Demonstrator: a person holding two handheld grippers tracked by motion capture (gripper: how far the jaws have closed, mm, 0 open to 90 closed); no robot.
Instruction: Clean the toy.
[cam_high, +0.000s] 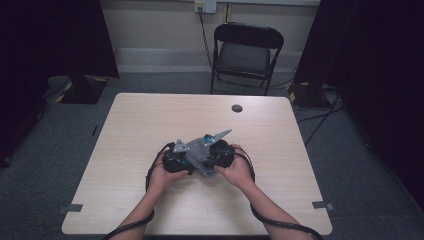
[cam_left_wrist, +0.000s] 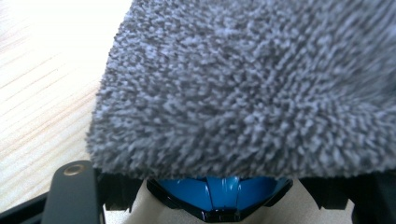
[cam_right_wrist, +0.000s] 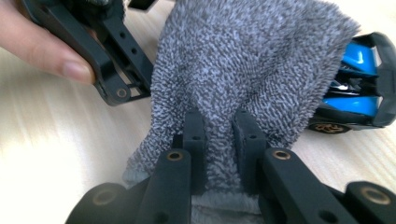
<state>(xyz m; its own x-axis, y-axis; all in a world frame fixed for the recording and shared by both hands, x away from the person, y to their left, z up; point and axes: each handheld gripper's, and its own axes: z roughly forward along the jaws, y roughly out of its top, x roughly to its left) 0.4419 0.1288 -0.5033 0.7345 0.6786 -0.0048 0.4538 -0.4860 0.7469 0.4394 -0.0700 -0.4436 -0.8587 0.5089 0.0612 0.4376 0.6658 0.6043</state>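
Right claw (cam_right_wrist: 218, 122): pinching a fold of the grey fluffy terry cloth (cam_right_wrist: 243, 60) between its two black jaws, closed tight on the fabric, no gap showing beyond the pile itself. Lying low over the pale wood-grain bench (cam_right_wrist: 56, 140), held in the person's right hand (cam_high: 235, 170) near the bench's middle.

Grey fluffy terry cloth: draping over the blue and black toy car (cam_right_wrist: 357, 84), covering all but one end of it; hanging just ahead of the left claw's camera as well (cam_left_wrist: 243, 84), with the car's glossy blue body (cam_left_wrist: 219, 193) peeking out beneath the cloth's lower edge.

Left claw (cam_high: 176, 159): standing wide, its black jaws lying to either side of the toy car; resting in the person's left hand (cam_high: 162, 175), fingertips (cam_right_wrist: 51, 56) wrapping the black frame beside the cloth. Contact of its pads with car or cloth: hidden, not being judged.

Farther off: black folding chair (cam_high: 247, 52) standing on grey carpet behind the bench; dark round plug (cam_high: 237, 108) sitting in the bench's far edge.
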